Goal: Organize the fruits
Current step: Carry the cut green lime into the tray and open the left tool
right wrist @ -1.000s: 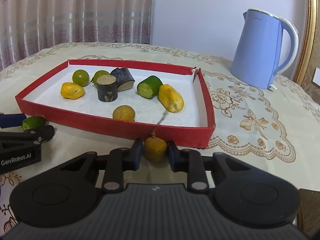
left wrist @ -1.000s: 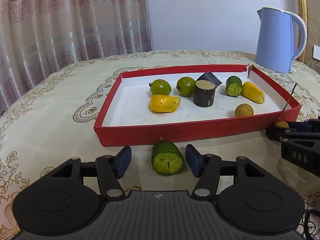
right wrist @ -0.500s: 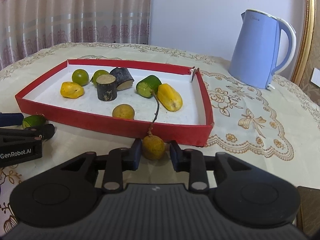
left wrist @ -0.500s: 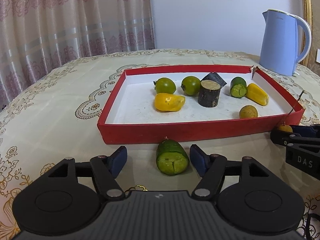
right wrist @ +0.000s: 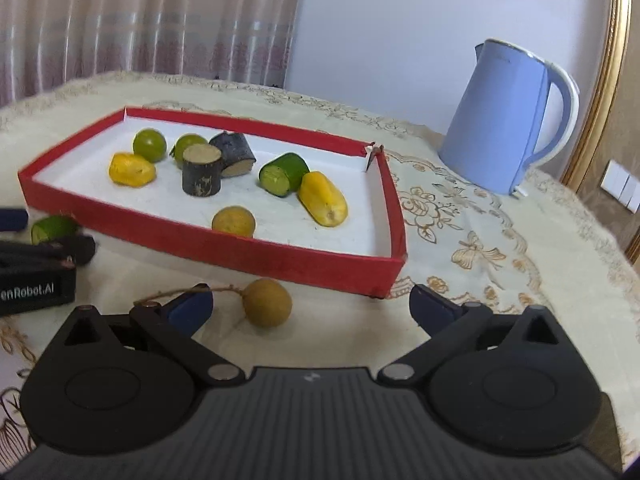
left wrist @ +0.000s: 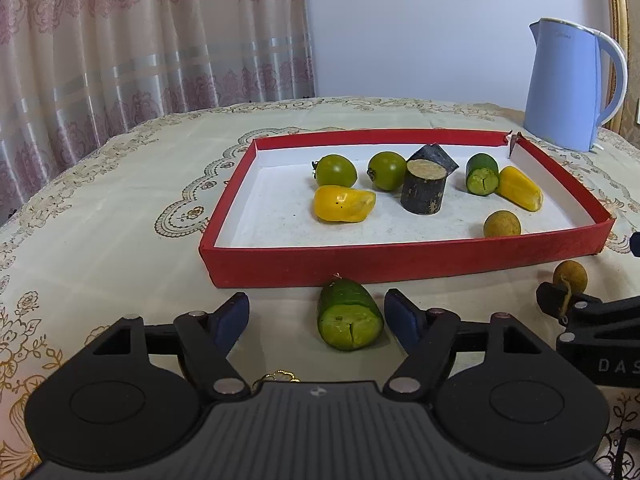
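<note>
Beside right gripper (right wrist: 310, 306), stemmed longan (right wrist: 267, 302)

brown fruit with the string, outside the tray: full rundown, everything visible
The brown fruit is small, round and tan-brown with a matte, slightly rough skin. A thin twine-like string runs from its top leftward toward the left finger of the right claw. It rests on the embroidered tablecloth, just outside the near wall of the red tray, apart from it. It sits between the open fingers, nearer the left one; neither finger touches the fruit itself.
</note>
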`<action>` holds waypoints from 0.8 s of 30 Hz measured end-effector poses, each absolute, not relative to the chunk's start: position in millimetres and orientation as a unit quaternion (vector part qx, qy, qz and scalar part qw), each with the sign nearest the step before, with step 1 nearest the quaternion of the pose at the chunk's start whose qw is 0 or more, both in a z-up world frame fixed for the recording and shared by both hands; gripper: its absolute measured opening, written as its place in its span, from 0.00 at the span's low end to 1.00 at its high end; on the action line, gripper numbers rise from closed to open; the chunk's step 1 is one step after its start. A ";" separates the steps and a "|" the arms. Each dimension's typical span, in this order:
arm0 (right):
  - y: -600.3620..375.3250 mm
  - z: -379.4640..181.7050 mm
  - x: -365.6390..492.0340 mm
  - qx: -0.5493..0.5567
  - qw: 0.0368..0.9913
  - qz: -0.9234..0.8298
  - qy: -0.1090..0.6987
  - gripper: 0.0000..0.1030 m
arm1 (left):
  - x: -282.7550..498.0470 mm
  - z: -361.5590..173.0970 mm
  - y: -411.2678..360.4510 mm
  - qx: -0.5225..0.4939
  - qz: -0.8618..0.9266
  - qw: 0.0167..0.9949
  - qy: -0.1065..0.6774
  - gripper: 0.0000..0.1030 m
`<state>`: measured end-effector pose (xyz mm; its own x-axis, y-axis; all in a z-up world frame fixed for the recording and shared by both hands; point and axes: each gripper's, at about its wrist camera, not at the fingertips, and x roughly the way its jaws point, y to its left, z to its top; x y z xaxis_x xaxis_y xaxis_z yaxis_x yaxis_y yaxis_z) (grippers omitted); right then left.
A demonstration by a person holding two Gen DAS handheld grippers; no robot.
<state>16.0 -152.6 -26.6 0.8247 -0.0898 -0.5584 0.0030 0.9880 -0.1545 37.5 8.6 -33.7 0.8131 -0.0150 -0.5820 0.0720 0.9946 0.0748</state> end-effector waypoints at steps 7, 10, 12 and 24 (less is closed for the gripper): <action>-166.3 -29.0 22.2 -0.016 0.949 0.009 0.315 0.48 | 35.0 -33.2 6.2 0.054 -0.033 0.952 0.301 0.87; -163.1 -29.4 20.7 -0.017 0.949 0.018 0.313 0.36 | 33.6 -32.7 4.1 0.059 -0.038 0.953 0.296 0.87; -161.2 -29.5 19.7 -0.015 0.949 0.024 0.313 0.32 | 32.6 -32.0 5.3 0.054 -0.044 0.954 0.293 0.87; -152.4 -30.6 14.7 -0.031 0.953 0.024 0.301 0.23 | 34.0 -33.6 16.1 0.035 -0.075 0.949 0.304 0.78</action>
<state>14.7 -152.4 -30.6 0.8182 0.0273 -0.5743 -0.0640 0.9970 -0.0438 34.0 16.1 -33.6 0.8039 -0.1203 -0.5825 0.1626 0.9865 0.0206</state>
